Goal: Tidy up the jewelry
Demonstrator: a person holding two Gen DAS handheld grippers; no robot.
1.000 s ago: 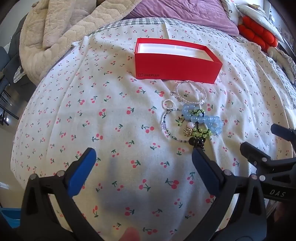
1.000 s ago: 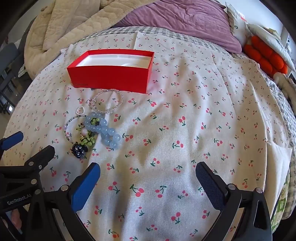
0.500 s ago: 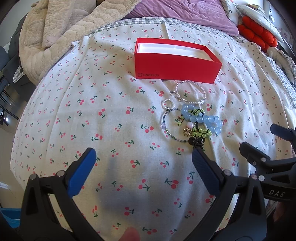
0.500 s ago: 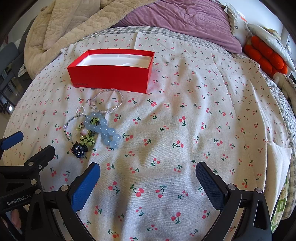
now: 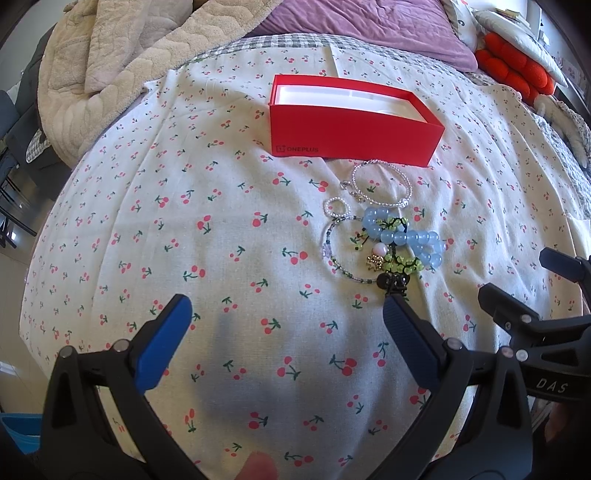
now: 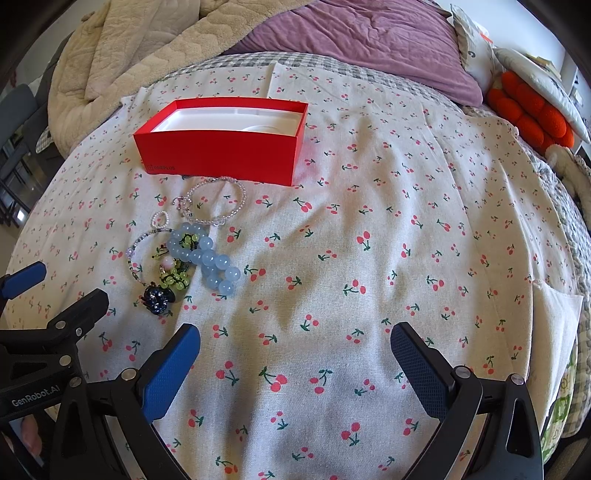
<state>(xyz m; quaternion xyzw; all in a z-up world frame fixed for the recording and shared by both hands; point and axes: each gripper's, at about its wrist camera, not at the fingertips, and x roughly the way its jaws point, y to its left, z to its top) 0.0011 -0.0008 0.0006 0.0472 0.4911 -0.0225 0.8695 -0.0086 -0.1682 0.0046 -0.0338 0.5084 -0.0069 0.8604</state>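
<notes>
An open red box [image 5: 351, 122] with a white insert sits on the cherry-print sheet [image 5: 221, 229]; it also shows in the right wrist view [image 6: 225, 147]. In front of it lies a heap of jewelry: a clear bead bracelet [image 5: 382, 182], a small pearl ring [image 5: 337, 206], a blue bead bracelet [image 5: 406, 238], a green bead piece [image 5: 402, 264] and a dark brooch [image 6: 157, 297]. My left gripper [image 5: 286, 315] is open and empty, just short of the heap. My right gripper [image 6: 295, 347] is open and empty, to the right of the heap.
A beige quilted blanket [image 5: 110, 55] and a purple cover [image 6: 351, 33] lie at the far side of the bed. Orange cushions [image 6: 528, 107] sit at the far right. The bed edge drops off at the left [image 5: 22, 229].
</notes>
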